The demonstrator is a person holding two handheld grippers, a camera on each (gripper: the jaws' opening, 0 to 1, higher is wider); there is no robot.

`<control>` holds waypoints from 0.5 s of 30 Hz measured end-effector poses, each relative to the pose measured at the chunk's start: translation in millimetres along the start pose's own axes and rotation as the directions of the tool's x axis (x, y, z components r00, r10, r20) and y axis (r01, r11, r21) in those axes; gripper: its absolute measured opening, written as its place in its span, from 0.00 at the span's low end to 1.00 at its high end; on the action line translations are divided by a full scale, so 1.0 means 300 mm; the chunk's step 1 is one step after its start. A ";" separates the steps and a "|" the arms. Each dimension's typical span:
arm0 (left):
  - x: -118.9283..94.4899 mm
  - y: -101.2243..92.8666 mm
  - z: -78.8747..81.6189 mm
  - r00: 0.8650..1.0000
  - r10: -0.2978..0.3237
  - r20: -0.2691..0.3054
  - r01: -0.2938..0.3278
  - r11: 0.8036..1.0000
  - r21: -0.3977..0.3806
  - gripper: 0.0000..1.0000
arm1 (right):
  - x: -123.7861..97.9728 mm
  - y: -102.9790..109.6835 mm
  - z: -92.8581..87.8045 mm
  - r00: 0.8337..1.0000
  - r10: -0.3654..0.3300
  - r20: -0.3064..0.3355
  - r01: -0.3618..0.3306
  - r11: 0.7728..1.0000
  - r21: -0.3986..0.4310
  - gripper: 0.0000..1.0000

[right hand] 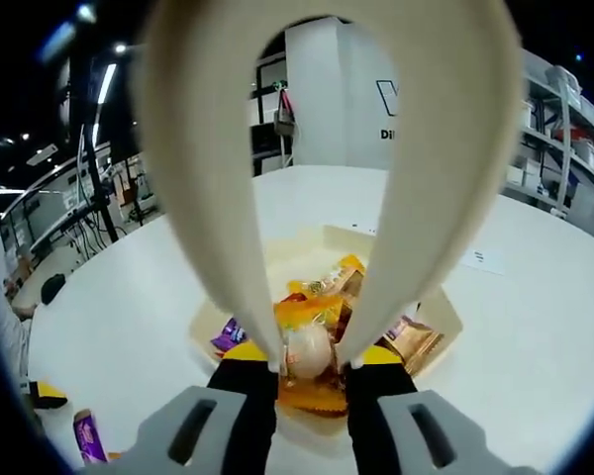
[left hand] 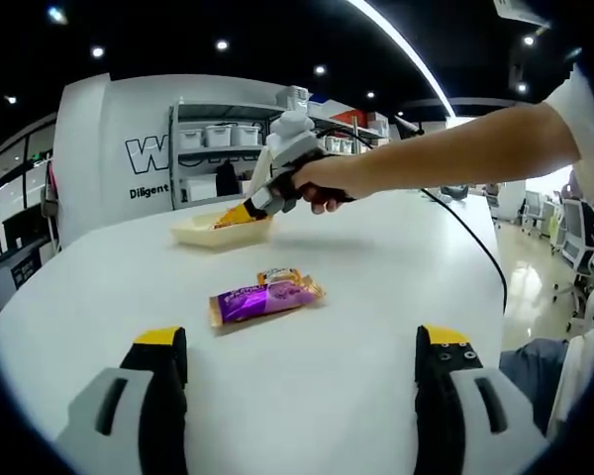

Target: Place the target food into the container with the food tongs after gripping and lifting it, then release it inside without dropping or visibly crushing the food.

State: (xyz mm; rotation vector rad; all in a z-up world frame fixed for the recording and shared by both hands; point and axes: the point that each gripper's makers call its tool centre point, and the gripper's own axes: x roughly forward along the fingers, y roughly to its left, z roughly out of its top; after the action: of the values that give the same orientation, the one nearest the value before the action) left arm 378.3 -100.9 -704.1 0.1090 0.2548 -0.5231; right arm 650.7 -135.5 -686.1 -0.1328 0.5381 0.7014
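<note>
My right gripper (right hand: 312,358) is shut on a pair of cream food tongs (right hand: 455,148). The tong tips pinch a small orange-wrapped snack (right hand: 307,346) just above the cream container (right hand: 307,259), which holds several wrapped snacks. In the left gripper view a hand holds that gripper (left hand: 282,183) over the container (left hand: 221,233) at the far side of the table. A purple snack packet (left hand: 265,295) lies on the white table between the container and my left gripper (left hand: 302,341), which is open and holds nothing.
The round white table (left hand: 396,287) has bare surface all around the container. The purple packet (right hand: 87,435) lies near the table's edge in the right gripper view. A black cable (left hand: 475,237) runs across the table on the right. Shelves with bins (left hand: 218,139) stand behind.
</note>
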 end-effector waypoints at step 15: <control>-0.001 -0.002 0.001 1.000 0.001 -0.002 -0.001 1.000 -0.004 0.94 | -0.036 -0.017 0.017 1.000 -0.011 0.027 0.011 1.000 0.018 0.23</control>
State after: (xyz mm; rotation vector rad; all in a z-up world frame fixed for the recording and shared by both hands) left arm 377.9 -101.2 -703.8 0.1063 0.2579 -0.5214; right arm 649.4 -144.2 -676.4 -0.1096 0.5172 0.6867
